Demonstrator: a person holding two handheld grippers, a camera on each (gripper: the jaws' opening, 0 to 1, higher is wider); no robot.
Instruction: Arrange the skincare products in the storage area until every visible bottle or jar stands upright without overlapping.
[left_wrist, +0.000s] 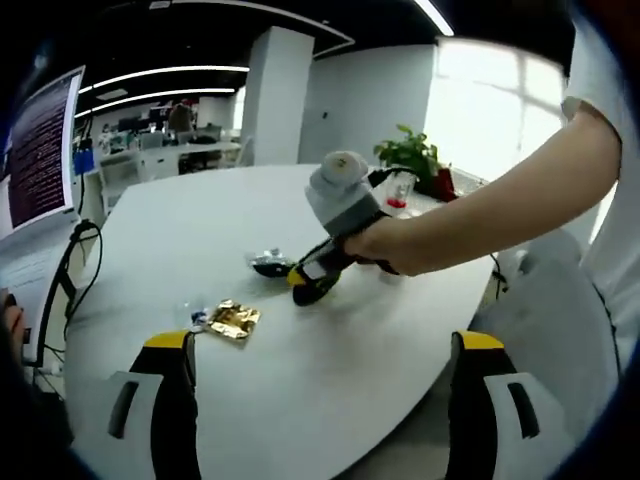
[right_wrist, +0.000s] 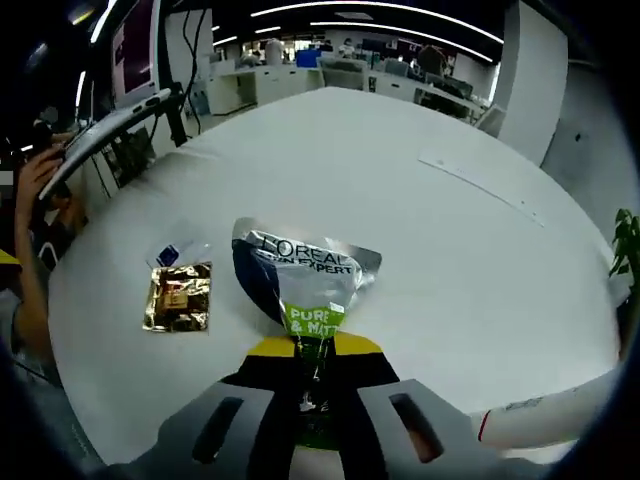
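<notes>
We see a silver and dark blue sachet (right_wrist: 300, 275) lying flat on the round white surface (right_wrist: 440, 250), its lower end green, and that end sits right between the tips of the right claw (right_wrist: 315, 350). The print reads "L'OREAL" with a second line we make out as "EXPERT", and on the green part "PURE & MATTE", cut off at the edge. The right claw's yellow-tipped jaws are pinched together on that green end, gripping the sachet. To the left of it lies a small gold sachet (right_wrist: 180, 298), apart from the first, with a little clear and blue packet (right_wrist: 172, 254) touching its far edge; their writing is too small to read. In the left gripper view the left claw (left_wrist: 325, 345) stands wide apart, holding nothing, above the near edge of the surface. A person's hand (left_wrist: 385, 240) carries the right claw there, down by the silver sachet.
</notes>
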